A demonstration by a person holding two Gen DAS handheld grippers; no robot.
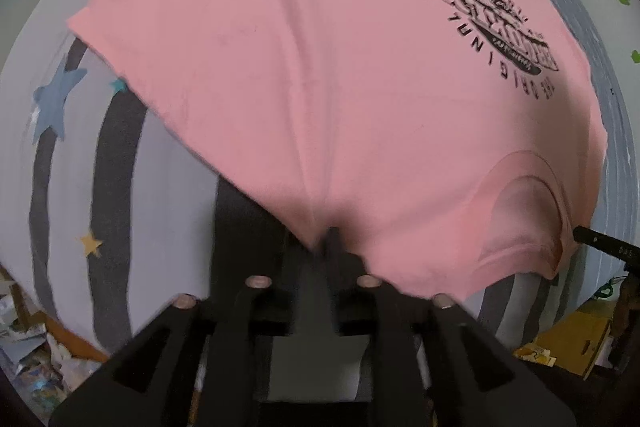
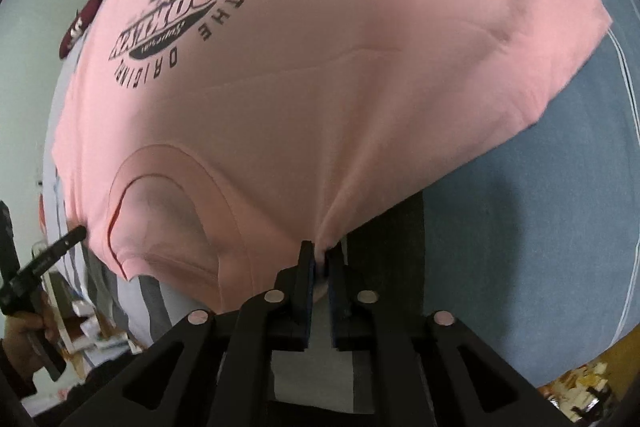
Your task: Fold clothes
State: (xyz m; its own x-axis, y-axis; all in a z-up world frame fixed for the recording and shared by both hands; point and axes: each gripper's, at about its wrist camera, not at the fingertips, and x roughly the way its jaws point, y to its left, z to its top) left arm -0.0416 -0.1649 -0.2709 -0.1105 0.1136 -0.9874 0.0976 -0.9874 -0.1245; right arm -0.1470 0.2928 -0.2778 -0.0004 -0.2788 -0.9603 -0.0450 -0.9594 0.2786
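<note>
Two wrist fisheye views, both looking steeply down, close.
Each faces along its own fingers at the lower centre; both share the pink T-shirt [image 1: 320, 75] [image 2: 360, 75], its collar [image 1: 524, 203] [image 2: 168, 203] and the striped bedding [image 1: 72, 167] [image 2: 132, 303].

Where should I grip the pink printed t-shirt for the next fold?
Probably the shoulder edges of the pink printed t-shirt, either side of its round neckline, coming from above: the cloth lies spread flat on the striped bedsheet, collar nearest.
</note>
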